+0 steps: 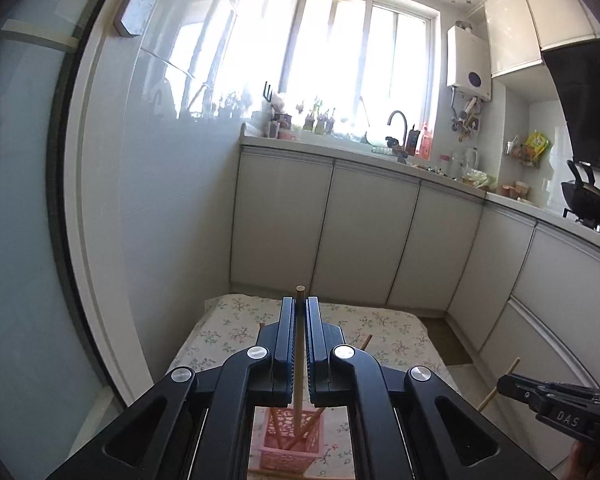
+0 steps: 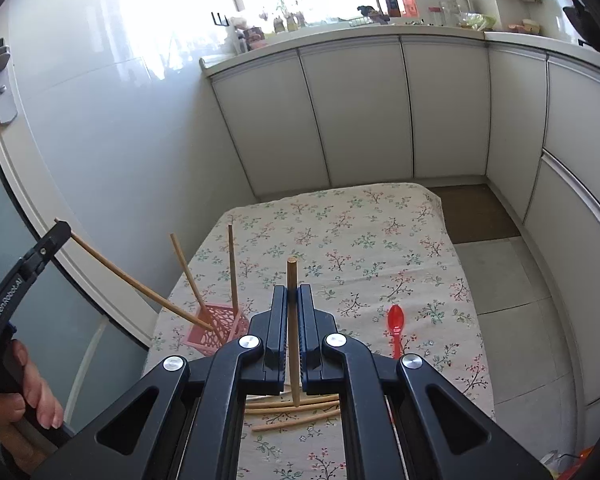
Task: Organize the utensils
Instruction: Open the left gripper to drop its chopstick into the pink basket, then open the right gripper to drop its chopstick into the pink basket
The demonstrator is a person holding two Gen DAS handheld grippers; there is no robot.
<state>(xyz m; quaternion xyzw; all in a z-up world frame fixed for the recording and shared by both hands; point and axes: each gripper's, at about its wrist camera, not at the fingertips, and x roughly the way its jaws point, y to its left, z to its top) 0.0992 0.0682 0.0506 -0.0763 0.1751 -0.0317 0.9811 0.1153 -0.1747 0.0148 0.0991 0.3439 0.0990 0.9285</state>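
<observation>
Both grippers clamped, 1 chopstick each: left gripper (image 1: 301, 308) w/ chopstick (image 1: 299, 364) directly over pink basket (image 1: 290, 446). Right gripper (image 2: 293, 294): basket sits ahead-left. Keep stick vertical, lower tip inside rim before releasing.

Bright sun is pouring through the window (image 1: 340, 52), washing it white; the edges are bending and going dark.

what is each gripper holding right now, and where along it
Left gripper and right gripper each clamp one wooden chopstick near its upper end.
</observation>
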